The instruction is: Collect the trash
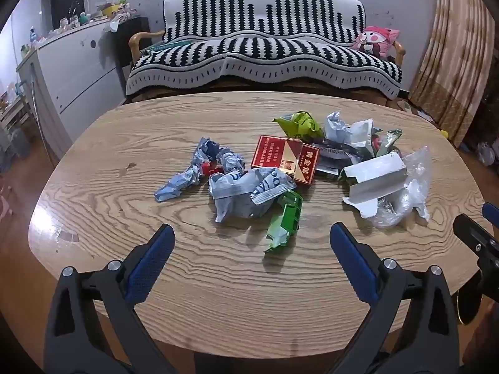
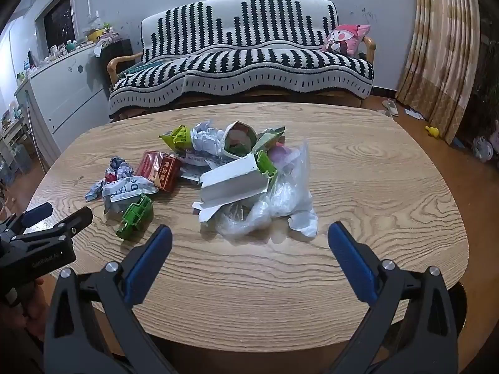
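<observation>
Both the left gripper (image 1: 251, 237) and right gripper (image 2: 249, 237) hovered spread wide and empty above the table (image 1: 218, 296), whose trash lay at 12 o'clock: one red box (image 1: 276, 152), one green carton (image 1: 285, 218), one clear bag (image 2: 290, 193).

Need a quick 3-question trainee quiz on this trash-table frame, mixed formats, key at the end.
1. True or false: the left gripper is shut on the green carton.
2. Which lies directly in front of the right gripper? A) red cigarette pack B) clear plastic bag C) blue-grey crumpled wrapper
3. Fill in: all the trash lies on the wooden ___.

Key: 1 false, both grippers are open and empty; 2 B; 3 table.
</observation>
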The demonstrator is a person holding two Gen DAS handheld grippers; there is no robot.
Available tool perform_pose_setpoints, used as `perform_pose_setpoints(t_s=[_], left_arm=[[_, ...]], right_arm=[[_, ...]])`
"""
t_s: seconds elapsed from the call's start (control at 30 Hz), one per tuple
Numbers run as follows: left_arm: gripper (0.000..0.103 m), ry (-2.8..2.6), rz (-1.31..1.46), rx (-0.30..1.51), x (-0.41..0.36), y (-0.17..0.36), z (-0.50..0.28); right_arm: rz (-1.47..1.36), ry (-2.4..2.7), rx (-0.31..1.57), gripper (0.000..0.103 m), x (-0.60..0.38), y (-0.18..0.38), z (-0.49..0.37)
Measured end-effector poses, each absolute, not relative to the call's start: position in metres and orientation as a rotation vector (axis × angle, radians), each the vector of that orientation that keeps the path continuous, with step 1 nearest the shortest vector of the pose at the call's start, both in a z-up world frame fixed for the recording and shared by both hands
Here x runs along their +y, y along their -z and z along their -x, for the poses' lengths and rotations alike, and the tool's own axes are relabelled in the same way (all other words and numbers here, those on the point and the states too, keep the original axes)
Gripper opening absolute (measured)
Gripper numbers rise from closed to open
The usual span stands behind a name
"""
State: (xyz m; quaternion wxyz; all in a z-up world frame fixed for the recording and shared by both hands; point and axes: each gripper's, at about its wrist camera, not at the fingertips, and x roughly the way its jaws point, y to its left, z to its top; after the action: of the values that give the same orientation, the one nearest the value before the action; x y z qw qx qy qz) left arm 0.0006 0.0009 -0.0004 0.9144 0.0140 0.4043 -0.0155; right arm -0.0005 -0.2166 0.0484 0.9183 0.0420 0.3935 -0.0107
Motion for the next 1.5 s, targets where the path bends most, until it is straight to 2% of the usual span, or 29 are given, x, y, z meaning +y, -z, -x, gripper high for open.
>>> perform_pose_setpoints(t_s=[1.5], left_arm=[[0.097,-0.005,-0.039,0.835,0.005,0.004,-0.001]], right_arm=[[-0.095,0.021,0.806,0.097,-0.221,-0.05,0.0]])
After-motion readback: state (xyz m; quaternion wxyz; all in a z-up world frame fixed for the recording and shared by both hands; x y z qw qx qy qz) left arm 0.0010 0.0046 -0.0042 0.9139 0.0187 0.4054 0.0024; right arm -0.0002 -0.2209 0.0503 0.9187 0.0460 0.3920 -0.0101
